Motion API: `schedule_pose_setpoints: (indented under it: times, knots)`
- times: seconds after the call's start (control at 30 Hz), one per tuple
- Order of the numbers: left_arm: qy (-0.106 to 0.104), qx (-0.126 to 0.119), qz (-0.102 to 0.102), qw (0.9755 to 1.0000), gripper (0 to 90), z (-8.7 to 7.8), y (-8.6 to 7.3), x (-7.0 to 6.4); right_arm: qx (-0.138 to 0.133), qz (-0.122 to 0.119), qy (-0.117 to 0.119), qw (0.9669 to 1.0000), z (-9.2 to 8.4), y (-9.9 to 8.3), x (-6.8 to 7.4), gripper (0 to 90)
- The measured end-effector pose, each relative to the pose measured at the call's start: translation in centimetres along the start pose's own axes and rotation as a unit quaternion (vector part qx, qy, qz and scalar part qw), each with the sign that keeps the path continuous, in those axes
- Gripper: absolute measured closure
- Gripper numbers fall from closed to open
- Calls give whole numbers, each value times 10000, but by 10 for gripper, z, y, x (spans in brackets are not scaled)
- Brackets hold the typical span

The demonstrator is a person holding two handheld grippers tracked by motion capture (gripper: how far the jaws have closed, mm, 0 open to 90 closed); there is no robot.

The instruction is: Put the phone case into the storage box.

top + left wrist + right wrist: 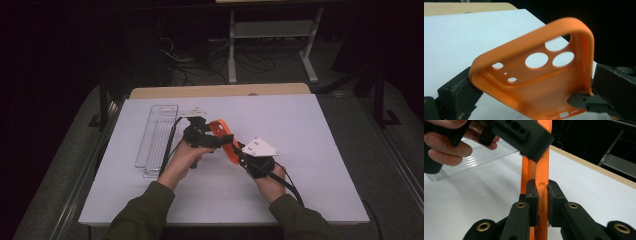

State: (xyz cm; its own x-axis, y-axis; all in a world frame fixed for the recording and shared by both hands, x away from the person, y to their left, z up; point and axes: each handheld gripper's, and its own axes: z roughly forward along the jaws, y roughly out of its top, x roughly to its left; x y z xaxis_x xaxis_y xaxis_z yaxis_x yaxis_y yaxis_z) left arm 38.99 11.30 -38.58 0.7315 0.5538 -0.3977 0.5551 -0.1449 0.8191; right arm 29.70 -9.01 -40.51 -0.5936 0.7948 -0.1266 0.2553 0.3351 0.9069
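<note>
Both grippers clamp the orange phone case [223, 136] off the table [300, 150], left gripper [216, 140] at 9 o'clock, right gripper [239, 152] at 4 o'clock edge, likely steadying it for flexing.

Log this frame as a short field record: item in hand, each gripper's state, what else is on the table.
item: orange phone case, held above the table
left gripper: shut on the case, jaws spanning its width
right gripper: shut on one side wall of the case
camera cutouts: three large, three small
other: clear plastic tray lying at the table's left
</note>
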Motion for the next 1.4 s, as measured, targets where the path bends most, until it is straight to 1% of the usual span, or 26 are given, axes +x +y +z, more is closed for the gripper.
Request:
schedule_pose_setpoints:
  times: [0.1,0.13,0.27,0.47,0.53,0.77,1.0,1.17,1.23,1.33,1.4]
  knots:
    - [-14,-48,-91,9999,0,0,0,-1,45,-1,38,10000,1,0,2,795]
    - [-12,-54,-102,9999,0,0,0,-1,47,-36,33,10000,1,-1,2,795]
    - [39,-35,-65,10000,0,1,0,-1,50,-54,54,10000,2,-1,3,794]
    - [85,-48,-126,9999,0,1,-1,-1,110,-80,76,9999,3,-2,5,794]
    - [115,-80,-111,9998,23,0,0,-1,113,-84,77,9999,3,-2,5,793]
    - [131,-74,-159,9998,41,0,-1,0,121,-121,69,9998,3,-2,4,793]
    - [140,-59,-122,9998,50,-1,-1,-1,122,-118,83,9998,3,-2,4,789]
    - [114,-119,-130,9998,65,-1,0,-1,132,-109,87,9998,4,-3,4,787]
    - [108,-129,-79,9998,71,-2,0,-1,138,-107,92,9998,4,-3,4,786]
    - [89,-249,-112,9996,92,-4,0,-2,153,-103,89,9998,4,-3,4,784]
    - [105,-291,-74,9995,115,-5,1,-3,161,-48,110,9998,4,-4,5,783]
